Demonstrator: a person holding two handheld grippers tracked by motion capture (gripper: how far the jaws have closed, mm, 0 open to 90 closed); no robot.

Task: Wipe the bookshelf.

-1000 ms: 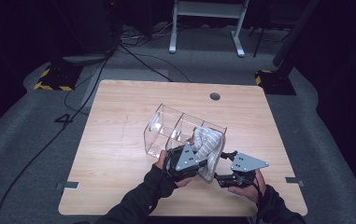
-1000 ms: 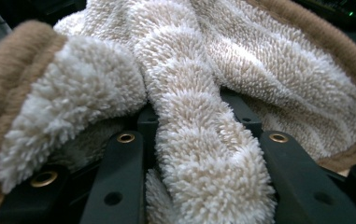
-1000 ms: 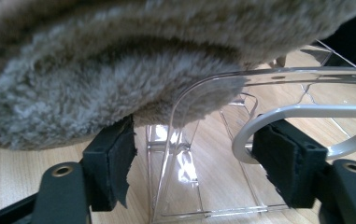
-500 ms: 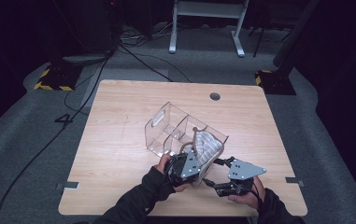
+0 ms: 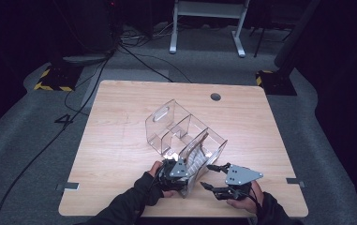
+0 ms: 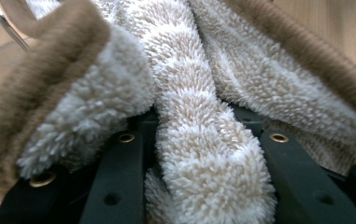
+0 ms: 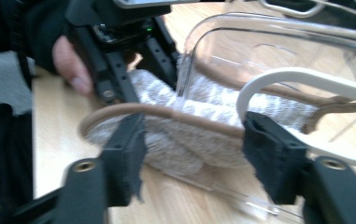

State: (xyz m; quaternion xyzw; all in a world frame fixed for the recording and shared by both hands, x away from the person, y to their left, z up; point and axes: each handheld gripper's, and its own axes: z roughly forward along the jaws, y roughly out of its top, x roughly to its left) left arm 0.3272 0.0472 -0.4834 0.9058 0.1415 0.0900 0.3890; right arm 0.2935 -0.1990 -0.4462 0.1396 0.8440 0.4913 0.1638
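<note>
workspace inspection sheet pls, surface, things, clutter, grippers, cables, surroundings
surface: wooden table, round hole near far edge
job's things: clear divided bin tipped on its side; fluffy towel in its near compartment
clutter: nothing seen
grippers: left gripper shut on towel; right gripper open beside the bin
cables: black cables on floor beyond table
surroundings: grey carpet, white frame legs, dark room
</note>
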